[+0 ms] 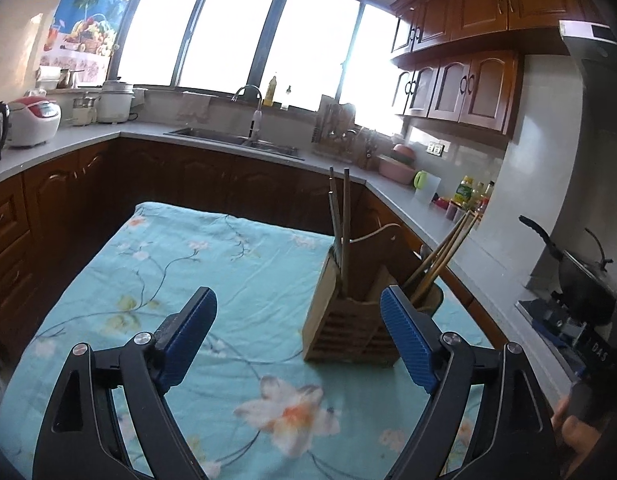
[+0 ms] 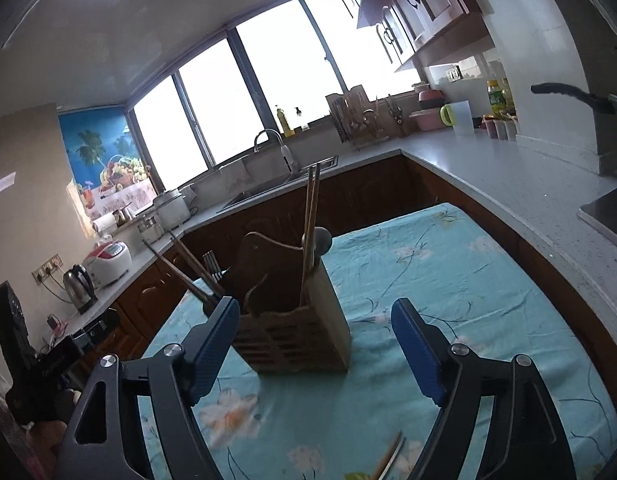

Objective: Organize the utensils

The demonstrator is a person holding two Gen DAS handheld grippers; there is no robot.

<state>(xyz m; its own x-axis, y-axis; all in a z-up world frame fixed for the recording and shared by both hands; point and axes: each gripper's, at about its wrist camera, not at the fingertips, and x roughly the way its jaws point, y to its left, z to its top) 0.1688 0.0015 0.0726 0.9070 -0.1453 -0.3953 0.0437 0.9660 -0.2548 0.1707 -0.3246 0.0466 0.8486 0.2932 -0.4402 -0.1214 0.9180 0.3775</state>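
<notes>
A wooden utensil holder (image 1: 350, 320) (image 2: 292, 332) with slatted sides stands upright on the flowered blue cloth (image 1: 212, 264) (image 2: 448, 280). Two chopsticks (image 1: 340, 224) (image 2: 310, 216) stand nearly upright in one compartment; more chopsticks (image 1: 440, 260) (image 2: 184, 268) lean outward from another, beside a fork (image 2: 212, 264). One loose pair of chopsticks (image 2: 388, 460) lies on the cloth.

The holder (image 1: 350, 316) stands on the table (image 1: 212, 264), ahead of both grippers. Two chopsticks (image 1: 340, 220) stand in one compartment; more chopsticks (image 1: 440, 260) lean in another. The sink (image 1: 232, 138) lies behind the table.
</notes>
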